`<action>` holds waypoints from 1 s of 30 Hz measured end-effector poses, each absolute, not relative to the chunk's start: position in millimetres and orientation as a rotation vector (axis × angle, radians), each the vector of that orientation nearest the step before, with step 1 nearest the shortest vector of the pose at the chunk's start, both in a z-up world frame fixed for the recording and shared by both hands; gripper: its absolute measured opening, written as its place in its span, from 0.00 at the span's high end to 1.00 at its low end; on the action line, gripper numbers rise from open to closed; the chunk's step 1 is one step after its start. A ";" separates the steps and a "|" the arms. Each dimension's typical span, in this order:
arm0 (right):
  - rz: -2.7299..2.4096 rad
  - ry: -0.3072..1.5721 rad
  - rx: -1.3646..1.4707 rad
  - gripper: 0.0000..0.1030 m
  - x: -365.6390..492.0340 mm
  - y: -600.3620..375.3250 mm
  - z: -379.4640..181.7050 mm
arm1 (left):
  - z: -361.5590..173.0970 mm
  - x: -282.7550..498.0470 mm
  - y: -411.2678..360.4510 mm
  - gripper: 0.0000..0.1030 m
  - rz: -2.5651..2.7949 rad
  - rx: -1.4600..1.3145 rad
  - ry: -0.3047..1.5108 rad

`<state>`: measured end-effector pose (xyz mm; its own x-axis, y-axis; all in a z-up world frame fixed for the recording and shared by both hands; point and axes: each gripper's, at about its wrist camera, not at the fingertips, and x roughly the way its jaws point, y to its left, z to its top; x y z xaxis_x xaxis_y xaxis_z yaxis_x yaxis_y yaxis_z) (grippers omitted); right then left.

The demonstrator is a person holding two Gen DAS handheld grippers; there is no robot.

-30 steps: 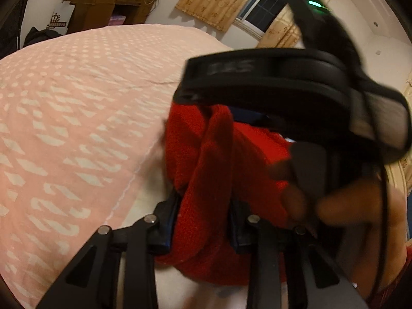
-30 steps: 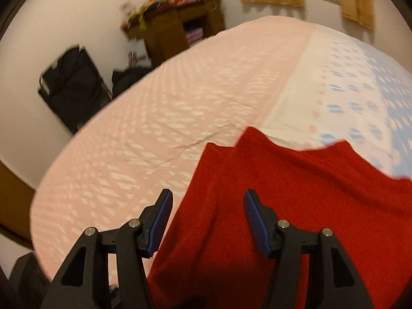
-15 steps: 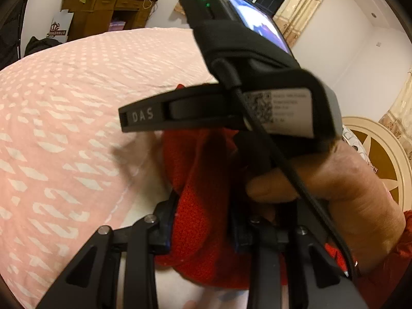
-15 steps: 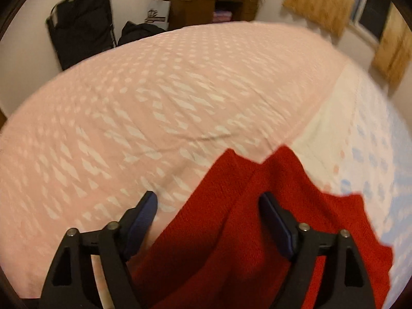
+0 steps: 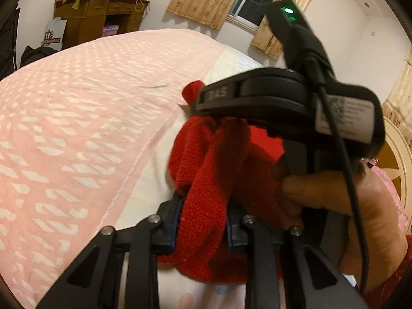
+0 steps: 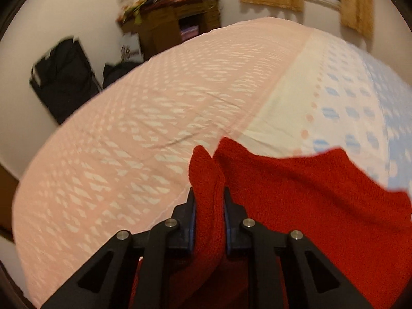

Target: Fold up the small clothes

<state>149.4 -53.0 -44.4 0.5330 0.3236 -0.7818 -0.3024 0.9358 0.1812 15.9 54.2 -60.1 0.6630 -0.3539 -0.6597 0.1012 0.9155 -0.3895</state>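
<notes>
A small red knitted garment (image 5: 208,180) hangs bunched over the pink patterned bed (image 5: 77,118). My left gripper (image 5: 203,206) has its jaws closing, and a thick fold of the red cloth is pressed between its blue pads. The other gripper's black body (image 5: 283,95) and the hand holding it (image 5: 342,200) fill the right of the left wrist view. In the right wrist view my right gripper (image 6: 209,200) has its jaws closing too, pinching a narrow ridge of the red garment (image 6: 309,206), which spreads to the right over the bed (image 6: 154,118).
A brown wooden cabinet (image 5: 97,20) piled with clutter stands by the far wall, dark bags (image 6: 64,82) beside it. Curtains frame a dark window (image 5: 257,0). The sheet turns white and blue-spotted (image 6: 347,103) on the right. A round headboard (image 5: 396,164) shows at right.
My right gripper's jaws went from wide apart to pinched on a ridge of the red cloth. The left gripper kept its hold while the right gripper's body shifted in front of it.
</notes>
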 end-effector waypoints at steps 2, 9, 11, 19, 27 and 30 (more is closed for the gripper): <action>0.370 0.920 0.073 0.84 143.9 -55.6 -41.0 | -58.0 13.2 53.1 0.75 -0.260 -0.332 0.813; 0.379 0.878 0.183 0.84 135.2 -77.7 -20.7 | -48.9 11.7 54.6 0.77 -0.258 -0.307 0.811; 0.368 0.871 0.197 0.84 133.2 -82.7 -18.6 | -44.9 9.6 50.5 0.78 -0.260 -0.276 0.792; 0.359 0.843 0.276 0.84 123.8 -104.4 -15.9 | -34.5 -1.2 39.5 0.78 -0.264 -0.199 0.751; 0.347 0.833 0.378 0.84 120.2 -135.5 -16.6 | -25.9 -13.2 22.1 0.78 -0.348 -0.148 0.687; 0.337 0.799 0.407 0.84 117.0 -153.0 -7.1 | -21.3 -15.1 17.2 0.78 -0.375 -0.131 0.676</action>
<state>117.0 -153.0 -7.1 0.6521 0.4379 -0.6188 -0.1373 0.8710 0.4717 -15.1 17.2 -21.3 0.7160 -0.3798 -0.5858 0.2953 0.9251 -0.2388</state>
